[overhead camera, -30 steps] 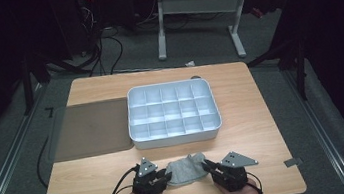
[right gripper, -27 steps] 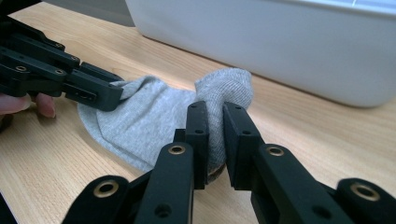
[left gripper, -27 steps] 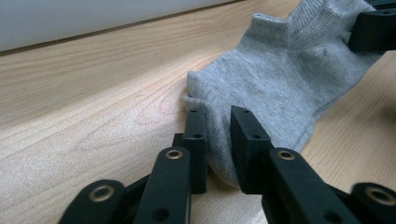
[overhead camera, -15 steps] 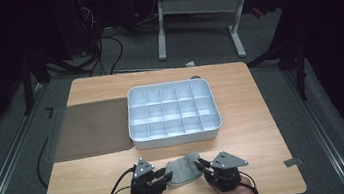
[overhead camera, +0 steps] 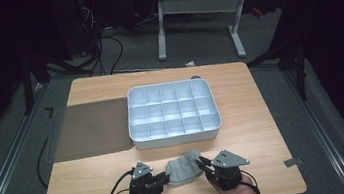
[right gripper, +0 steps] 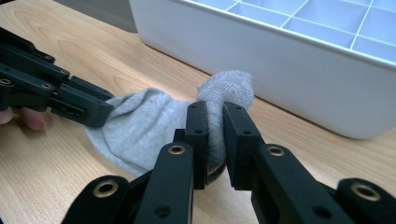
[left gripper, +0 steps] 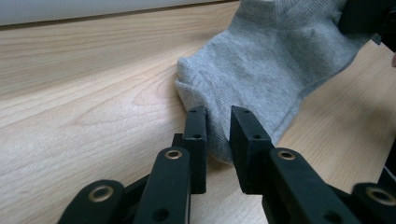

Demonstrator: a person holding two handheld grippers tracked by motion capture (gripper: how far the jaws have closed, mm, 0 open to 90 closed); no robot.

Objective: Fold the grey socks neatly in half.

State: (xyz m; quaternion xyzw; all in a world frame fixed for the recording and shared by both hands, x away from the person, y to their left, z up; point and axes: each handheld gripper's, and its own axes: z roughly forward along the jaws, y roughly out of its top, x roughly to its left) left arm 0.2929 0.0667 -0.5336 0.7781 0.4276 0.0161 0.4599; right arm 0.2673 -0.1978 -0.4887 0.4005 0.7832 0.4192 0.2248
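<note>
— Where was the small grey knitted sock [overhead camera: 183,170]?

— It lay on the pale wooden bench [overhead camera: 95,180] near the front edge, just in front of the white plastic tray with many small compartments [overhead camera: 172,113], bunched up between the two hands.

— What did the left gripper [overhead camera: 164,177] have?

— Its jaws had just been closing, and in the left gripper view the left gripper [left gripper: 219,122] pinched a fold at one end of the sock [left gripper: 271,65] between the black pads, which pressed into the cloth on both sides.

— And the right gripper [overhead camera: 203,163]?

— In the right gripper view the right gripper [right gripper: 215,119] was clamped on the other end of the sock [right gripper: 149,121], with a rounded bit of fabric poking up above the pads. The tray's white wall [right gripper: 261,56] stood just behind it, near but apart from the cloth.

— Anything else on the bench?

— A flat dark grey mat [overhead camera: 91,129] lay beside the tray, on its left, touching or nearly touching its side; I couldn't tell which.
</note>
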